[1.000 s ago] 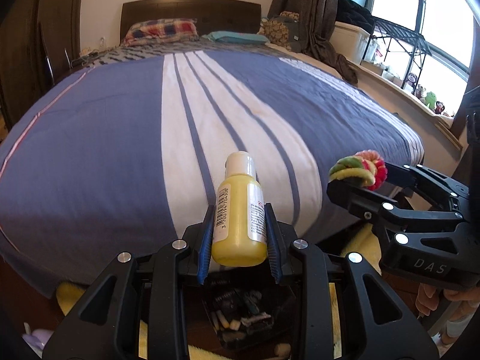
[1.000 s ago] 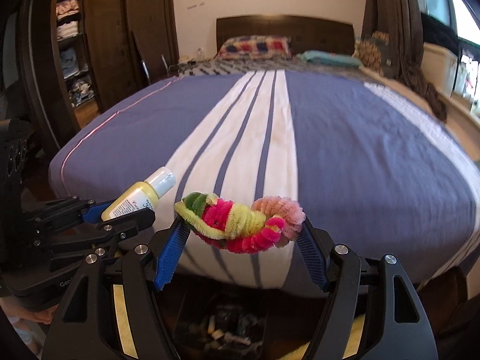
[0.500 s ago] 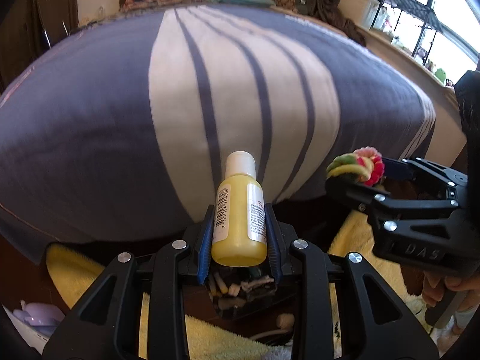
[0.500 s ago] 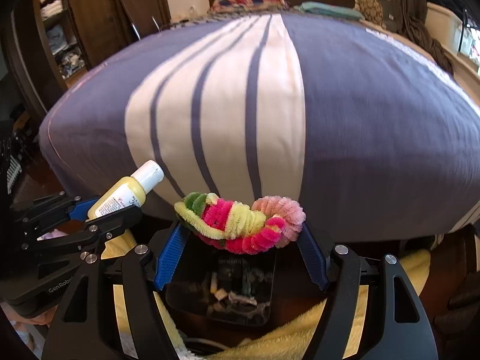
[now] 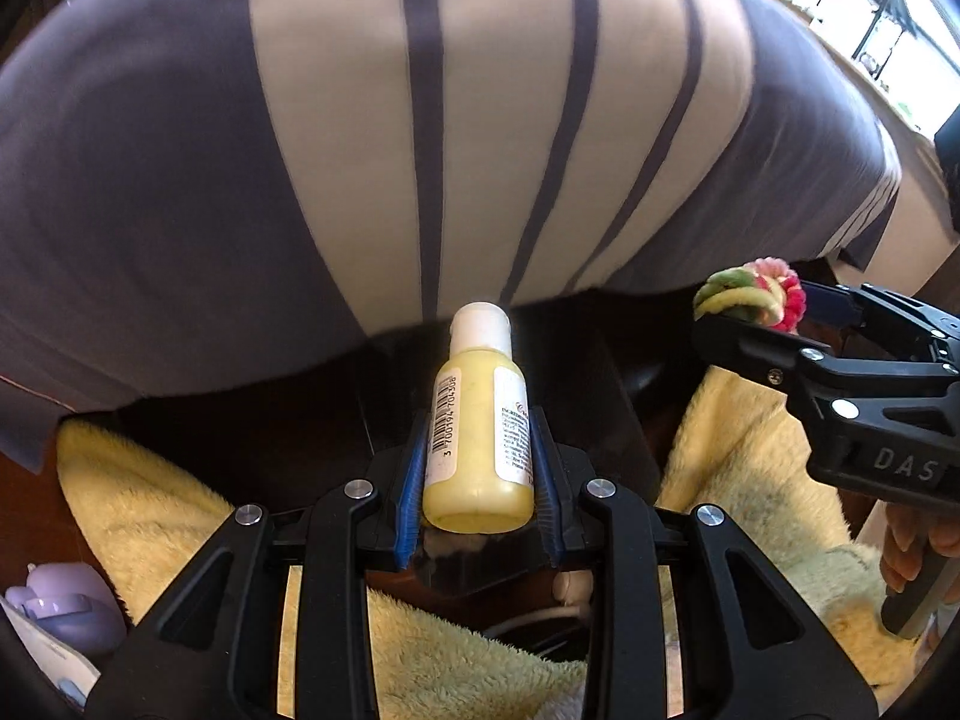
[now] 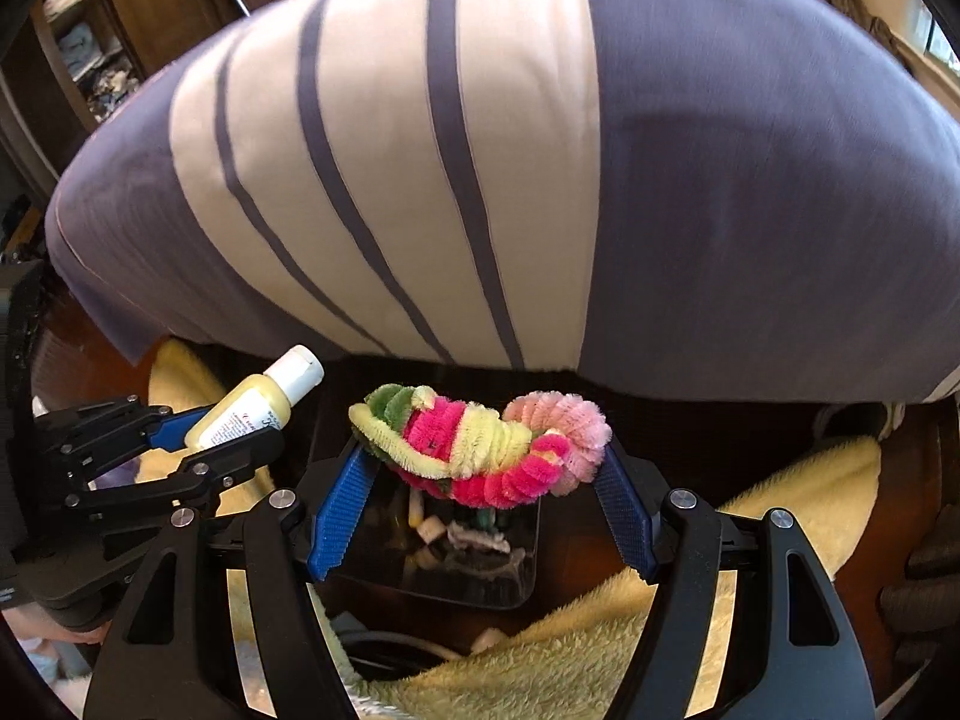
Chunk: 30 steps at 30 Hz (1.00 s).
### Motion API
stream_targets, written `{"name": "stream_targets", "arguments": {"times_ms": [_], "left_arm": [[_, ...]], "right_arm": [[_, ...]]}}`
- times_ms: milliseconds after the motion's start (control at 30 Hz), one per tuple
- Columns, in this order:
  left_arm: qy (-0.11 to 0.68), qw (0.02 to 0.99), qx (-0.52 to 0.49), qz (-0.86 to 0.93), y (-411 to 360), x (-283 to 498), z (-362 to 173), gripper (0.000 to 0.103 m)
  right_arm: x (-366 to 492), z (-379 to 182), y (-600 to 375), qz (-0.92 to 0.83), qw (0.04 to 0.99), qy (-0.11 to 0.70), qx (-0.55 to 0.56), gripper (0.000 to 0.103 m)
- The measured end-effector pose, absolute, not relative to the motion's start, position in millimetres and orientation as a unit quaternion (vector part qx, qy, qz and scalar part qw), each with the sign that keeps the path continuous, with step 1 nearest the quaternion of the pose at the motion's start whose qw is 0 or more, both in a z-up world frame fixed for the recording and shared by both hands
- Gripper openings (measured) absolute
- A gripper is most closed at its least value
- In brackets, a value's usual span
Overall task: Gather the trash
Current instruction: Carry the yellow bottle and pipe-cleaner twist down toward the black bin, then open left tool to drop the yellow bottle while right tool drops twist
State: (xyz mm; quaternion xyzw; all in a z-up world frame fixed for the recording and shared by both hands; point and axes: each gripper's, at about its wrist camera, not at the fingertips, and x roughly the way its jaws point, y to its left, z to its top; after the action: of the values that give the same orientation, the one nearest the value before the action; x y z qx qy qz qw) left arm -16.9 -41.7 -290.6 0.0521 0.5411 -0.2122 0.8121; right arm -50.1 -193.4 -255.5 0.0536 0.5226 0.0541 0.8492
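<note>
My left gripper (image 5: 478, 474) is shut on a yellow bottle (image 5: 478, 438) with a white cap, held cap forward; it also shows in the right wrist view (image 6: 252, 411). My right gripper (image 6: 480, 468) is shut on a twisted bundle of pink, yellow and green pipe cleaners (image 6: 480, 444), also seen in the left wrist view (image 5: 750, 294). Both grippers hang over a dark clear bin (image 6: 444, 558) on the floor at the foot of the bed. The bin holds several small scraps. In the left wrist view the bin is mostly hidden under the bottle.
The bed with a blue and white striped cover (image 6: 480, 150) fills the upper view, its edge just beyond the bin. A yellow fluffy rug (image 6: 600, 648) lies around the bin. A purple object (image 5: 60, 600) sits at the left on the floor.
Both grippers have tilted downward and dropped toward the floor. The bed has slid up in view and the bin has come under the right gripper. The holds are unchanged.
</note>
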Motion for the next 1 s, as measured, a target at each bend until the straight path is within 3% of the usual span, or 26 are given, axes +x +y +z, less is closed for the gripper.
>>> {"name": "stream_targets", "arguments": {"times_ms": [333, 567, 633, 800, 1000], "left_arm": [[0.613, 0.759, 0.050, -0.216, -49, 0, -337, 0.030], [0.623, 0.751, 0.046, -0.215, -45, -7, -344, 0.030], [0.623, 0.752, 0.046, -0.211, -43, -4, -343, 0.034], [0.615, 0.761, 0.041, -0.201, -37, -3, -335, 0.055], [0.589, 0.784, 0.041, -0.192, -26, -7, -313, 0.070]], "right_arm": [[-33, -293, -199, 0.057, 0.817, 0.569, 0.076, 0.072], [-19, -299, -195, 0.062, 0.811, 0.577, 0.075, 0.073], [-18, -299, -196, 0.063, 0.810, 0.578, 0.075, 0.075], [-20, -293, -199, 0.050, 0.817, 0.570, 0.075, 0.086], [-27, -279, -203, 0.035, 0.830, 0.552, 0.069, 0.095]]}}
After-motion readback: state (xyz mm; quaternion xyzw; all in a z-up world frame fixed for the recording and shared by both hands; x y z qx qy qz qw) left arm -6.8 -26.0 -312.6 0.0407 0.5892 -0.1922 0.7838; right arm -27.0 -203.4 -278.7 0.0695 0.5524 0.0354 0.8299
